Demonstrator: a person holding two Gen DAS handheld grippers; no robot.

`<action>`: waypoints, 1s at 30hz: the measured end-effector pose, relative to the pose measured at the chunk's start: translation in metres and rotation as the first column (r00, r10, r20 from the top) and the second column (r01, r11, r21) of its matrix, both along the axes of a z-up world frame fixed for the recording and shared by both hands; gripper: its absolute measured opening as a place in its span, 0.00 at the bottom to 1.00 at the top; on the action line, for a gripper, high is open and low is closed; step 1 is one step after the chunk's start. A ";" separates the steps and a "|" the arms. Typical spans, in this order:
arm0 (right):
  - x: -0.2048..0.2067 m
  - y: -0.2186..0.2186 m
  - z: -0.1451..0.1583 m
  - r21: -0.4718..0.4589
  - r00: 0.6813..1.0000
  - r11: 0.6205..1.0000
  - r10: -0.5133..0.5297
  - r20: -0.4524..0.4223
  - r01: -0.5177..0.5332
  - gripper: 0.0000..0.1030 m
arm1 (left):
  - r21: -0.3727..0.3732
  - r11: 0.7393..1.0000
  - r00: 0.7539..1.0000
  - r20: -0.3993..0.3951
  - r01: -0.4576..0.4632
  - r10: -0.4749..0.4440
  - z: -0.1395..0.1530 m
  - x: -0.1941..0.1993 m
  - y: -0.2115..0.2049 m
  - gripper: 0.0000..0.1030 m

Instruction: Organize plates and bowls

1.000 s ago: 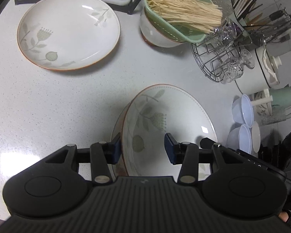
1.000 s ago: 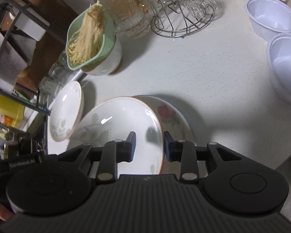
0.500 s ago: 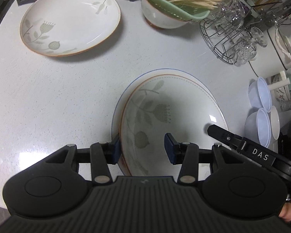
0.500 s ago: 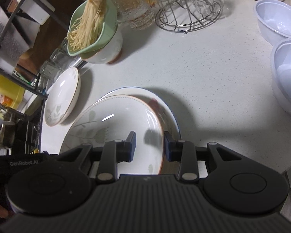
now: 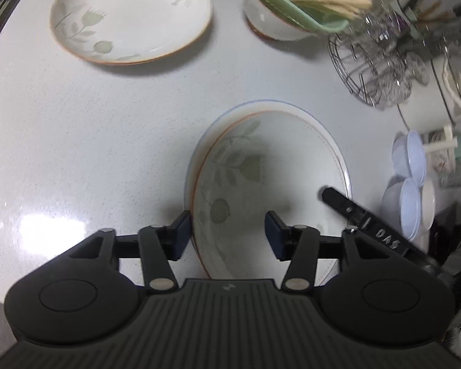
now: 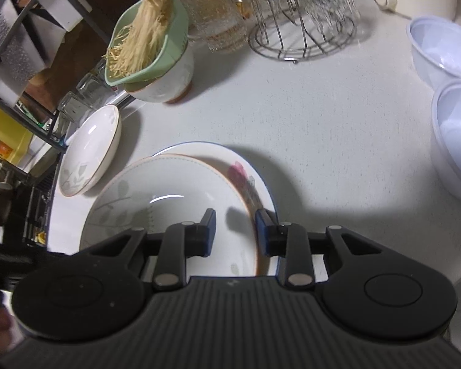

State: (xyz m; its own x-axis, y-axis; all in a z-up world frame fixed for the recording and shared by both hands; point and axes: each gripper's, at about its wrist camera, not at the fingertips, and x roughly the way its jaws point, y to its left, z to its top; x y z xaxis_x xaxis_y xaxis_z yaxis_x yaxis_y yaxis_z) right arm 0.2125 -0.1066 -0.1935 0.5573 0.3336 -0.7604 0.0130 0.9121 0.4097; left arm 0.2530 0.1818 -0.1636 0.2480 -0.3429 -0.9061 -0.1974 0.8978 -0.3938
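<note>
Plates number three on the white counter (image 5: 86, 141): a leaf-patterned plate (image 5: 255, 184) resting on a blue-rimmed plate (image 6: 249, 172) with a pink flower, and a second leaf-patterned plate (image 5: 132, 15) well apart near the black rack (image 6: 30, 40). Two pale plastic bowls (image 6: 445, 46) sit at the right edge, and one ceramic bowl (image 6: 166, 83) carries a green colander (image 6: 172, 33) of pale noodles. The left claw (image 5: 227, 230) is spread wide, straddling the near rim of the upper plate without touching it. The right claw (image 6: 235, 230) straddles the same plate's opposite rim; its jaws stand apart, and contact cannot be made out. Most of the lower plate is covered, showing only a crescent. Glasses on the wire stand (image 6: 301, 30) are blurred and cannot be counted.
</note>
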 end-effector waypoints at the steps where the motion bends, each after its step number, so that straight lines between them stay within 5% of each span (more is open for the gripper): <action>1: 0.001 0.001 -0.002 0.001 1.000 1.000 -0.003 -0.012 0.003 0.28 | -0.007 1.000 1.000 0.003 -0.015 0.015 0.004 -0.001 0.005 0.59; 10: -0.003 0.003 0.007 -0.017 0.999 0.999 -0.041 0.033 0.041 0.30 | 0.023 0.999 0.996 0.090 -0.023 0.021 0.035 -0.012 0.019 0.62; 21: -0.028 -0.005 0.036 -0.048 0.995 0.999 -0.019 0.100 0.024 0.30 | 0.109 0.991 0.971 0.217 0.077 -0.099 0.069 -0.030 -0.003 0.62; 30: -0.040 0.006 0.054 -0.051 0.990 0.999 0.012 0.139 -0.005 0.30 | 0.123 0.989 0.961 0.253 0.085 -0.114 0.080 -0.044 -0.002 0.62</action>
State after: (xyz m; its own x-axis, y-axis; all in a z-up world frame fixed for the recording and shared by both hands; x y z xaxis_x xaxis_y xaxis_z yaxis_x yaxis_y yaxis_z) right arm 0.1727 -0.1008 -0.1395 0.6559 0.3017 -0.6919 -0.0484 0.9316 0.3603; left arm 0.2088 0.1797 -0.0840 0.4483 -0.2799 -0.8489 -0.0097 0.9481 -0.3177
